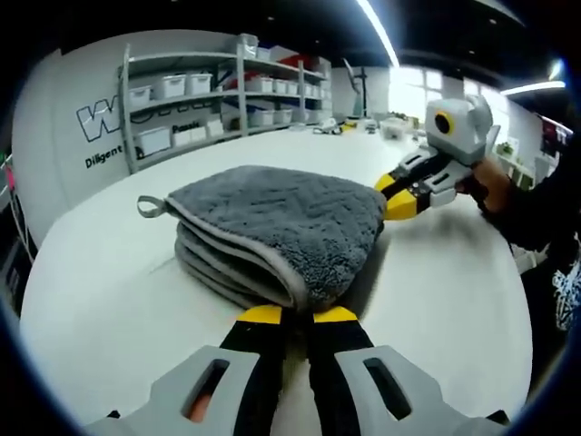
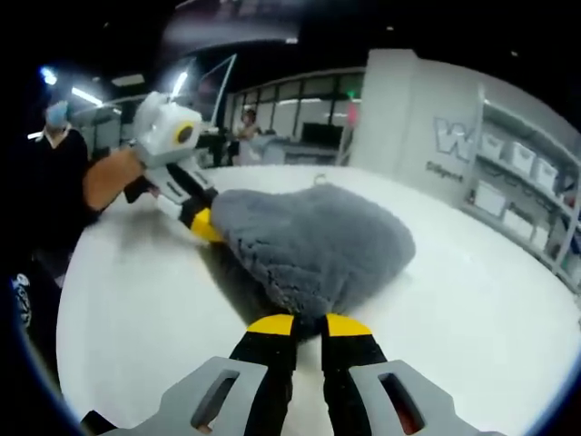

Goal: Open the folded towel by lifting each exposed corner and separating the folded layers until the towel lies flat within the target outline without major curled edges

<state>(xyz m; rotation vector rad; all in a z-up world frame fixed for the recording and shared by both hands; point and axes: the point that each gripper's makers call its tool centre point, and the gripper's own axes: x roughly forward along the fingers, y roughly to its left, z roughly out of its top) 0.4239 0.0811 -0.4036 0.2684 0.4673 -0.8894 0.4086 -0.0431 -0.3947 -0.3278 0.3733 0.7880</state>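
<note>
Towel (image 1: 277, 227) folded on white table (image 1: 109, 300); shelving (image 1: 218, 91) with bins behind.

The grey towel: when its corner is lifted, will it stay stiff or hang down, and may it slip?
The grey towel looks plush and folded in thick layers, so it probably hangs floppy. Its pile should grip the left gripper and right gripper, seemingly closed on its edge, rather than slip.

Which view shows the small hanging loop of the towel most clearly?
The left gripper view. There the hanging loop sticks out from the corner of the folded gray towel, sharp against the white table. In the right gripper view the loop is only a small, faint shape at the towel's far edge.
</note>
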